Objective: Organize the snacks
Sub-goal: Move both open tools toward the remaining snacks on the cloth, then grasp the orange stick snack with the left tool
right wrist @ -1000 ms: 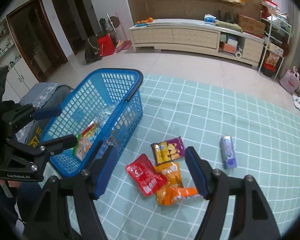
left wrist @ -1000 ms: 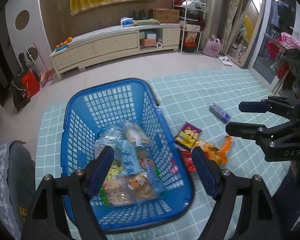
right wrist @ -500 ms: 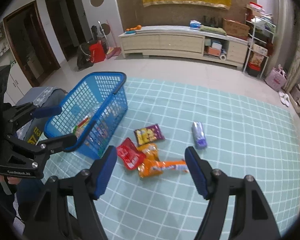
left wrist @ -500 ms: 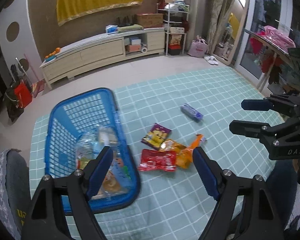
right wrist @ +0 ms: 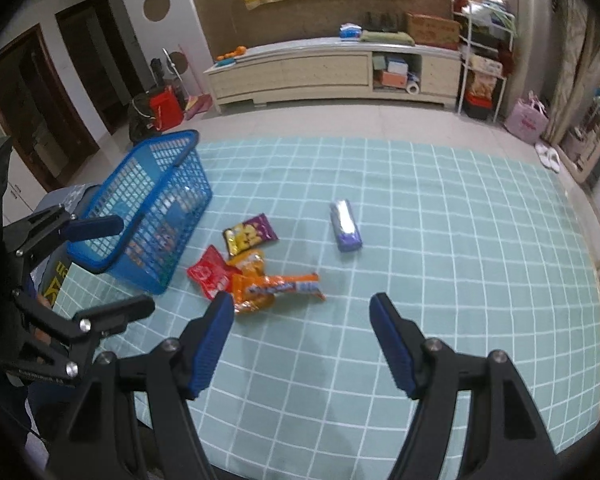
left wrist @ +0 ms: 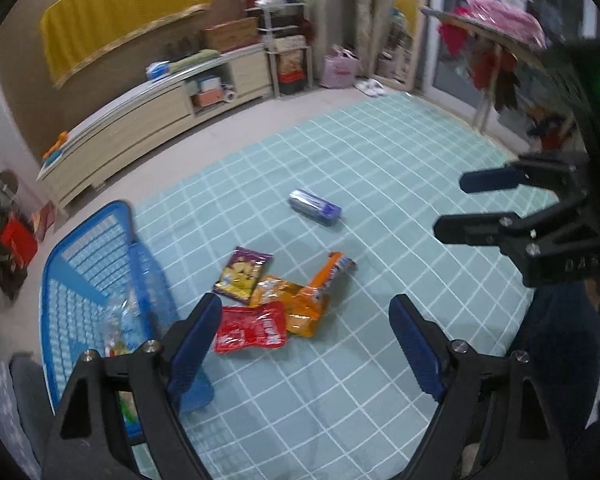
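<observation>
The left gripper (left wrist: 304, 336) hangs above a mint-green cloth with a white grid (left wrist: 380, 184) that covers the table; its blue-padded jaws stand wide apart and have just been opening further, with nothing pressed between them; seen from its own camera, a red foil snack packet (left wrist: 252, 328) lies on the cloth just past the left pad, partly hidden by it. The right gripper (right wrist: 302, 332) is likewise spread, its jaws empty over bare cloth; it also shows from the side at the right edge of the left wrist view.

The loose snacks lie in a small cluster near the middle of the cloth: the red packet touches a crumpled orange packet (right wrist: 248, 260), a long orange wrapper with blue lettering (right wrist: 280, 288) lies across that, and a purple-and-yellow crisp packet (right wrist: 250, 234) sits just behind them; the print on all of them is too blurred to read. A blue-and-silver foil pack (right wrist: 345, 226) lies by itself, well apart to the right.

A blue plastic lattice basket (right wrist: 148, 208) stands at the cloth's left edge, just beside the cluster; packets show through its mesh, yet what they are cannot be made out, and the left gripper's frame cuts off its near corner in the left wrist view.
</observation>
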A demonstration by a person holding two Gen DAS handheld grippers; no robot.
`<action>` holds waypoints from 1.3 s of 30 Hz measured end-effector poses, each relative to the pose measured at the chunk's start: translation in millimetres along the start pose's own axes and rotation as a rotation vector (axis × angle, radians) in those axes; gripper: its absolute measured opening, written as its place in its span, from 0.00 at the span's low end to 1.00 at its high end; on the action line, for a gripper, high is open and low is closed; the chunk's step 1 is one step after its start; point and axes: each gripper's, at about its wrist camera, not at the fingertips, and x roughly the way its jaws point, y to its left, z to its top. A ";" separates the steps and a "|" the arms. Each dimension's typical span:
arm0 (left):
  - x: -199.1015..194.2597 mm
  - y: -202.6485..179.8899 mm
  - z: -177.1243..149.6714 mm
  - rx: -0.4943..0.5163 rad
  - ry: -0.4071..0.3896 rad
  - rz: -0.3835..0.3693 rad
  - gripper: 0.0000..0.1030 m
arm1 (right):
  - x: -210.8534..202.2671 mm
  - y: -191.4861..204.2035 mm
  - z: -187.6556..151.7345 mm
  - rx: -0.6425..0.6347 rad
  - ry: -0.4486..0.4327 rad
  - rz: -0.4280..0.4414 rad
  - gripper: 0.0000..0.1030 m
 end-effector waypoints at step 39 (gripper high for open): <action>189.4 -31.3 27.1 0.151 0.390 -0.053 0.21 | 98.4 -90.3 -28.5 0.138 0.126 0.023 0.72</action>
